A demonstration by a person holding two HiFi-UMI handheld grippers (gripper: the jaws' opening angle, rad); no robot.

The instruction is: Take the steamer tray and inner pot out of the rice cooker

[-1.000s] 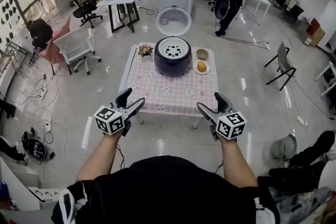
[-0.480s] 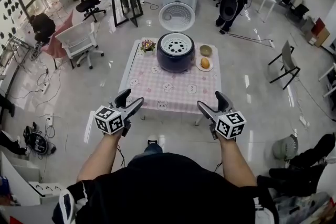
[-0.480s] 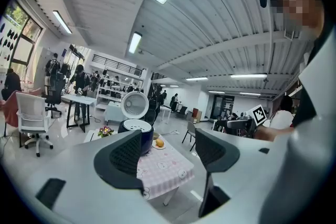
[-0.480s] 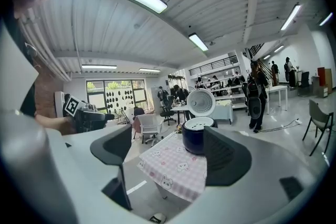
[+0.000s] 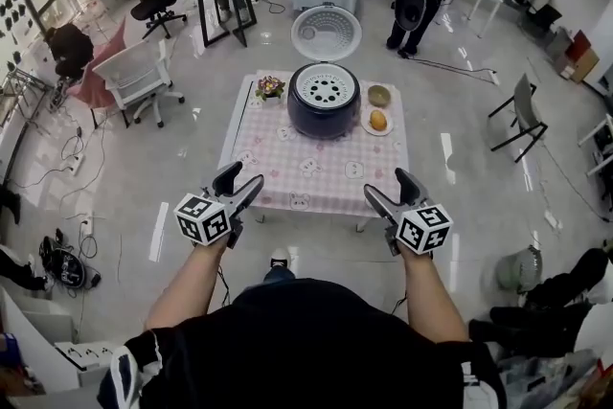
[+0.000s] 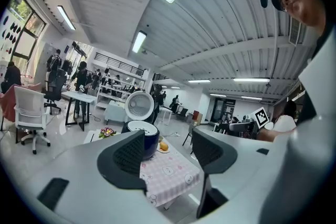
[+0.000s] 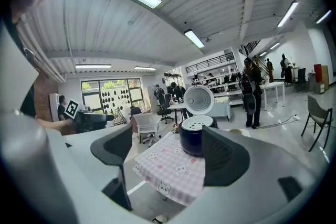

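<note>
A dark blue rice cooker (image 5: 324, 106) stands at the far side of a low table (image 5: 278, 170) with a pink checked cloth. Its round white lid (image 5: 326, 32) is swung up behind it. The white perforated steamer tray (image 5: 324, 90) sits in its top; the inner pot is hidden beneath. The cooker (image 6: 148, 136) also shows in the left gripper view, and the cooker (image 7: 193, 135) in the right gripper view. My left gripper (image 5: 239, 183) and right gripper (image 5: 388, 187) hang open and empty, short of the table's near edge.
A small flower pot (image 5: 266, 89) stands left of the cooker. A bowl (image 5: 379, 96) and a plate with an orange fruit (image 5: 377, 121) lie to its right. White office chairs (image 5: 144, 75), desks and several people stand around the room beyond the table.
The table and cooker have drawn slightly closer in all views. Both grippers keep the same open pose in front of me.
</note>
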